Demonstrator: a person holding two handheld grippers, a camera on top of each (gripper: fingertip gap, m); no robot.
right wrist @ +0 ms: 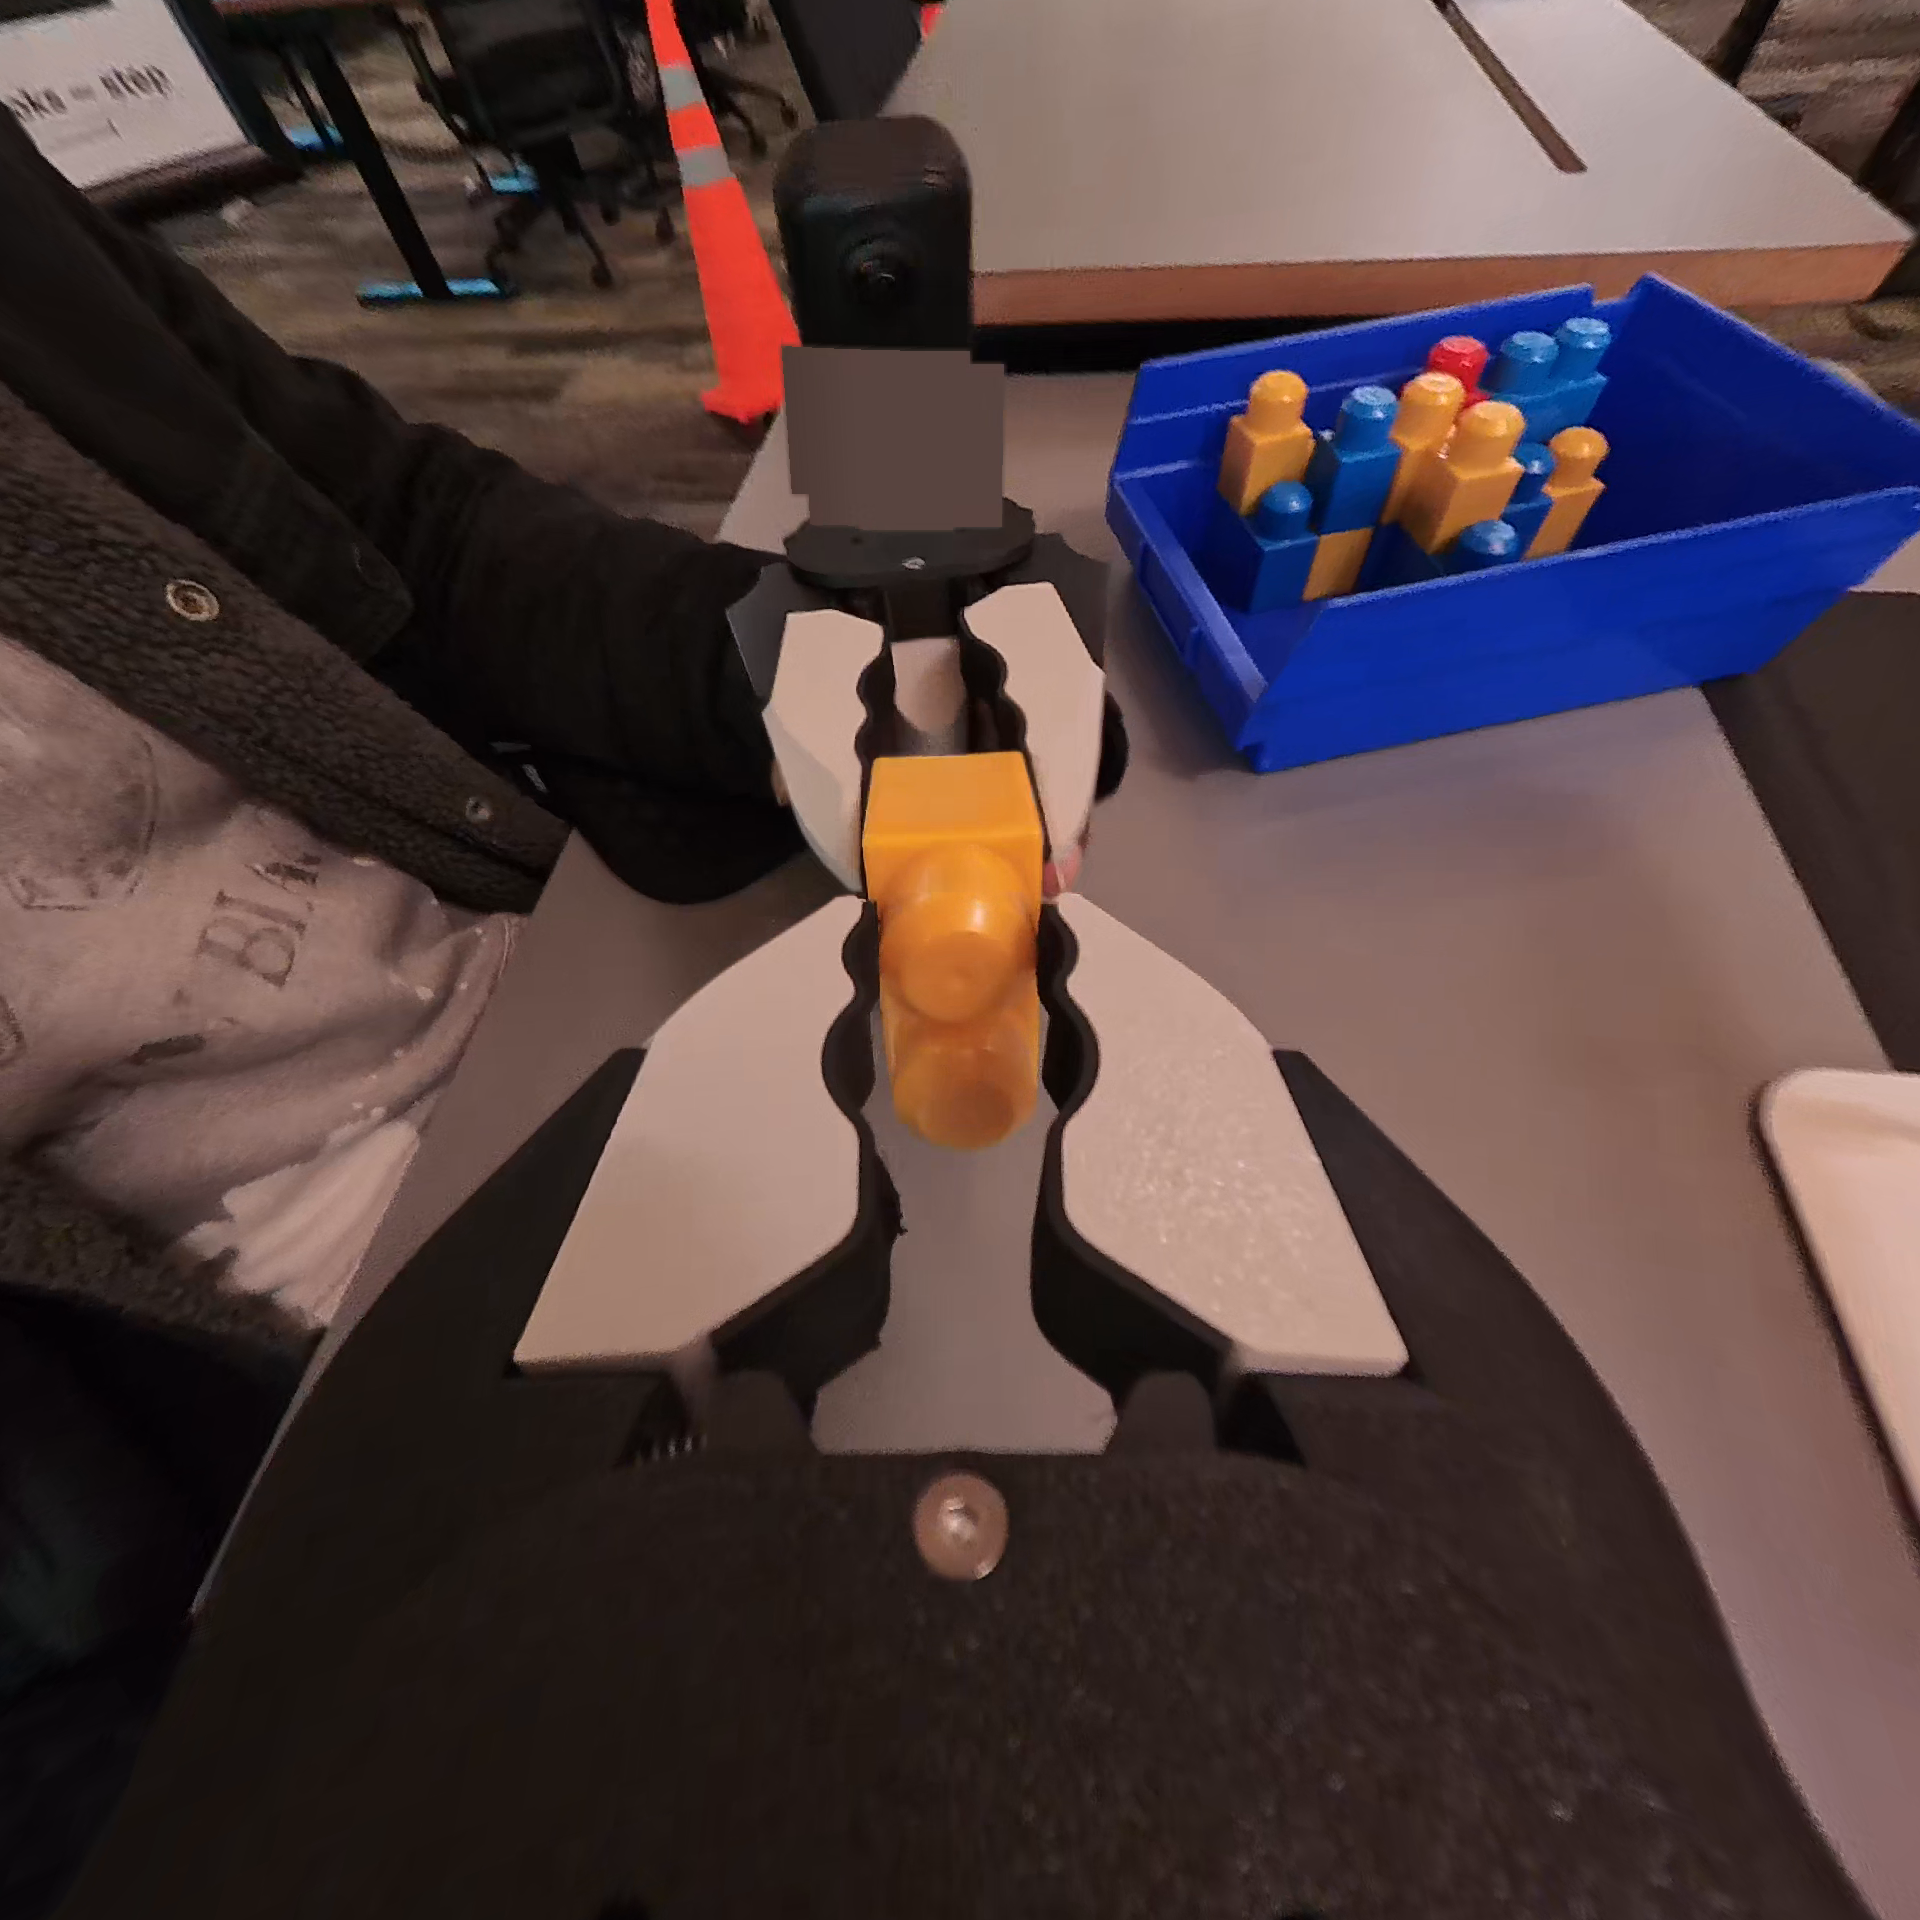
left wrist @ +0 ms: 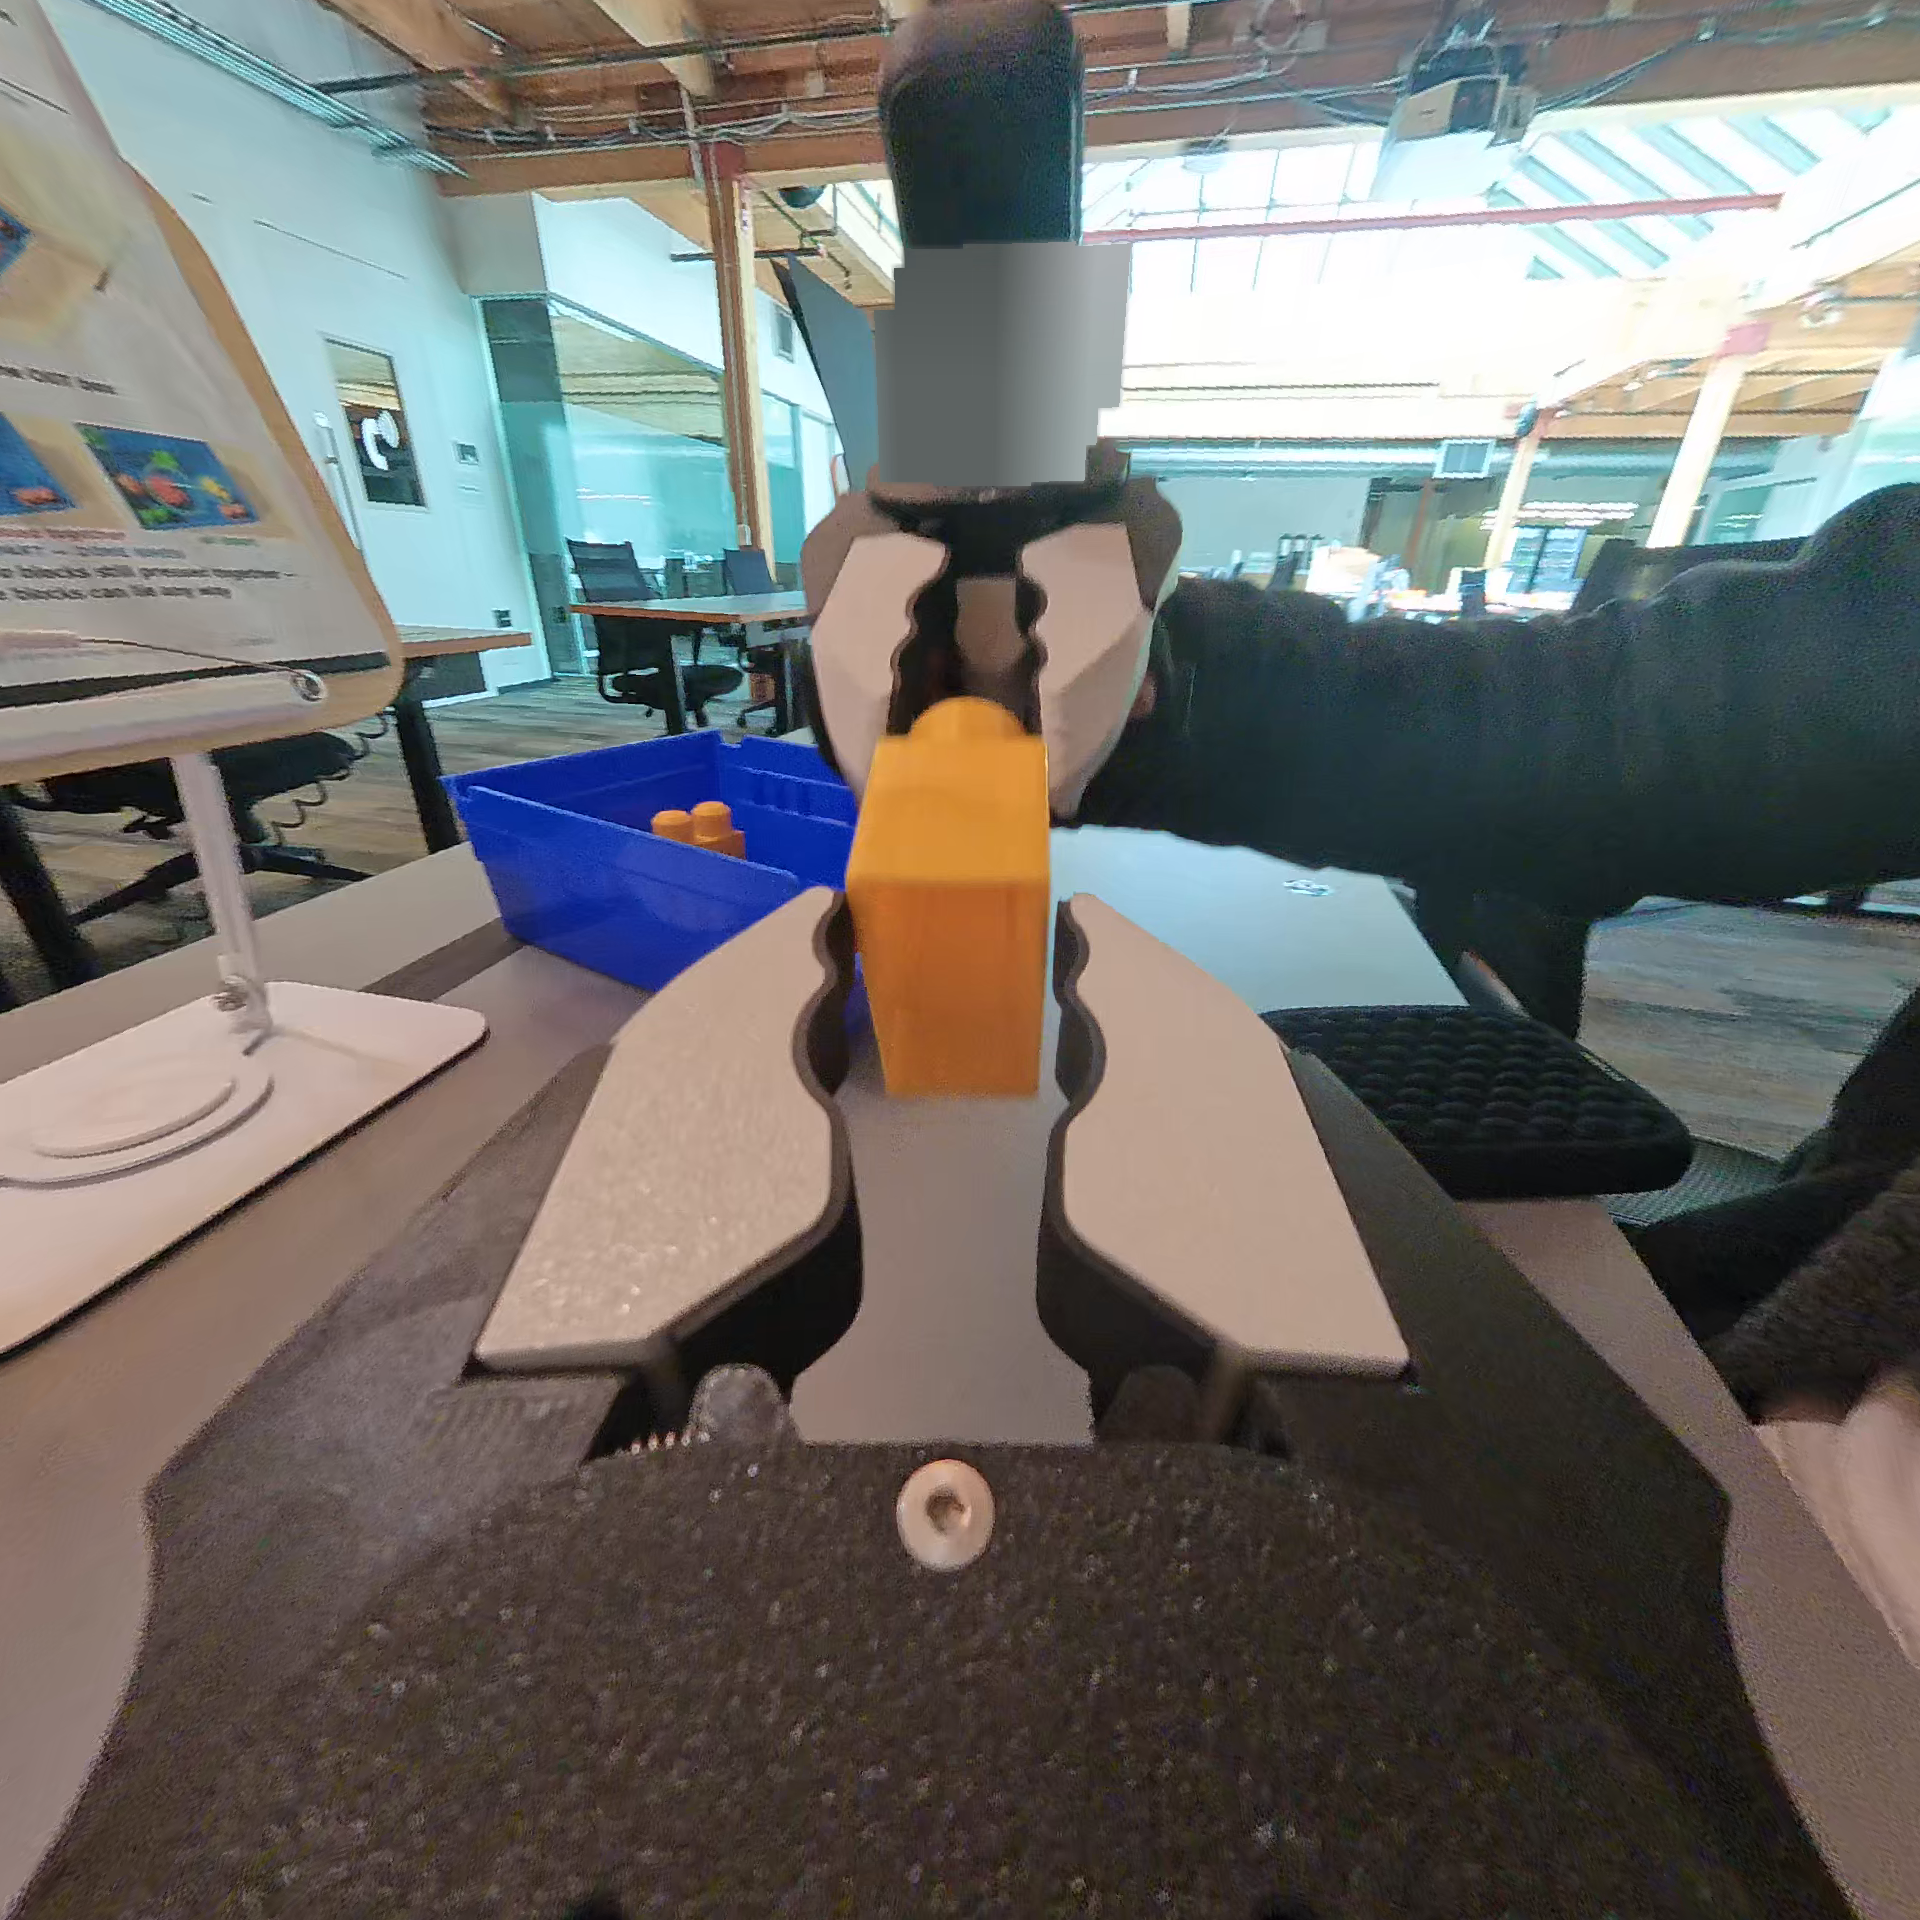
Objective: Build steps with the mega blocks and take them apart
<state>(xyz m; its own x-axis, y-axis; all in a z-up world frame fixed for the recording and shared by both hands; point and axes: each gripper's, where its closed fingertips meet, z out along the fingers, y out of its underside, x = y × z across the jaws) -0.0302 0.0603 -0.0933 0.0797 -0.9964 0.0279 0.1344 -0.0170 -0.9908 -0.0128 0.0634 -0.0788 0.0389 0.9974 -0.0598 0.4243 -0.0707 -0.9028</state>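
My work goes on over a grey table point(right wrist: 1403, 987). A blue bin point(right wrist: 1558, 644) of yellow, blue and red blocks point(right wrist: 1423, 468) sits on it, with the white flat base of a stand point(left wrist: 208, 1122) resting nearby on the same surface.

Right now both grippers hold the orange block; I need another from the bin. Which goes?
Right gripper, probably: it looks down into the blue bin; the left gripper steadies the orange block low.
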